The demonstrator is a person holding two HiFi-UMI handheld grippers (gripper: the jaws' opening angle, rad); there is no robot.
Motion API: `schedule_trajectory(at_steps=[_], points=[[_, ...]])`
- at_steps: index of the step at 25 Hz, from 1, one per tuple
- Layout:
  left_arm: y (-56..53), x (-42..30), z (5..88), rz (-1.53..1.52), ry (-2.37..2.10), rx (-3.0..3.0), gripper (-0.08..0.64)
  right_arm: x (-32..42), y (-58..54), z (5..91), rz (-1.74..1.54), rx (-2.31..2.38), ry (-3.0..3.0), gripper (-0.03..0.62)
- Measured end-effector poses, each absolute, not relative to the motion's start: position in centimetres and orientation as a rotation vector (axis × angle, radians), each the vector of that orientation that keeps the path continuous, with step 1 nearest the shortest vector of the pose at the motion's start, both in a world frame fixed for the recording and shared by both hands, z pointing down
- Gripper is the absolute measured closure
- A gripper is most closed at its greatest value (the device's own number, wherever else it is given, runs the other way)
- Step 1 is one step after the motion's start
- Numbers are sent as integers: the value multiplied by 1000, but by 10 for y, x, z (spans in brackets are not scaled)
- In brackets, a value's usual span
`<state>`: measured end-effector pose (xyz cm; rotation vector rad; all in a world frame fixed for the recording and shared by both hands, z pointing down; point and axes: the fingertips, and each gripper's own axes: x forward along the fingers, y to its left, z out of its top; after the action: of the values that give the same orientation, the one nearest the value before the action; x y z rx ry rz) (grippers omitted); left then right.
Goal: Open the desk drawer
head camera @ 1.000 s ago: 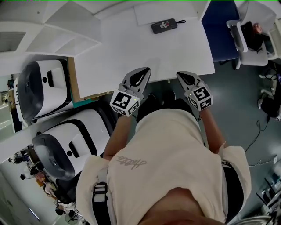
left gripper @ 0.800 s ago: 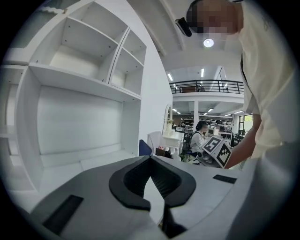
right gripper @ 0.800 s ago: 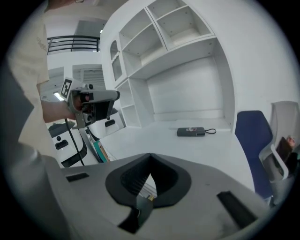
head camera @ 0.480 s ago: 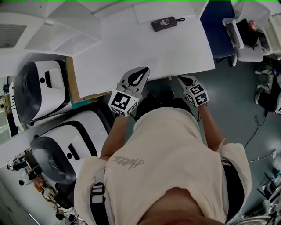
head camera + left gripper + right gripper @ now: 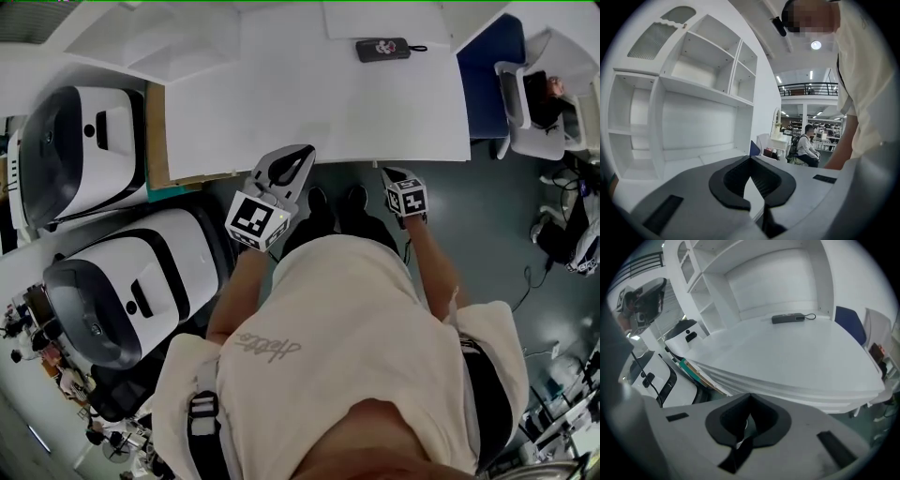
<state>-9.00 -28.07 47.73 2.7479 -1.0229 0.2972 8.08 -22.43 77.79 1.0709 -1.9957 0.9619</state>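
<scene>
The white desk fills the top of the head view; no drawer front or handle can be made out. Its layered front edge runs across the right gripper view, just above the jaws. My right gripper is shut, tilted steeply down, just below and in front of that edge. A small pale spot shows through the jaw loop; I cannot tell what it is. My left gripper hangs level at the desk's front edge, shut and holding nothing. It faces the white shelf unit.
A black remote lies at the back of the desk. Two large white machines stand to the left, with a brown board against the desk's side. The person's shoes are under the edge. Office chairs stand at right.
My right gripper has dropped from above the desk's front edge to just below it and tipped downward. The left gripper has shifted a little along the edge.
</scene>
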Motion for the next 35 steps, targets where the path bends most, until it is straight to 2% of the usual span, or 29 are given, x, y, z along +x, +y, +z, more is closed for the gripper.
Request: schedule_trajectory(at_steps=[3,5,35], points=[[-281,-104,485,291,-1064,2713,558,79,-222,799,1011,1040,-1962,591],[-282,-111,487,284,-1094,2689,558,76,-227,810,1029,1021,-1948,505],[-260,-149,507,376,-1174,2578,558,62,-243,892,1176,1060,-1649,496]])
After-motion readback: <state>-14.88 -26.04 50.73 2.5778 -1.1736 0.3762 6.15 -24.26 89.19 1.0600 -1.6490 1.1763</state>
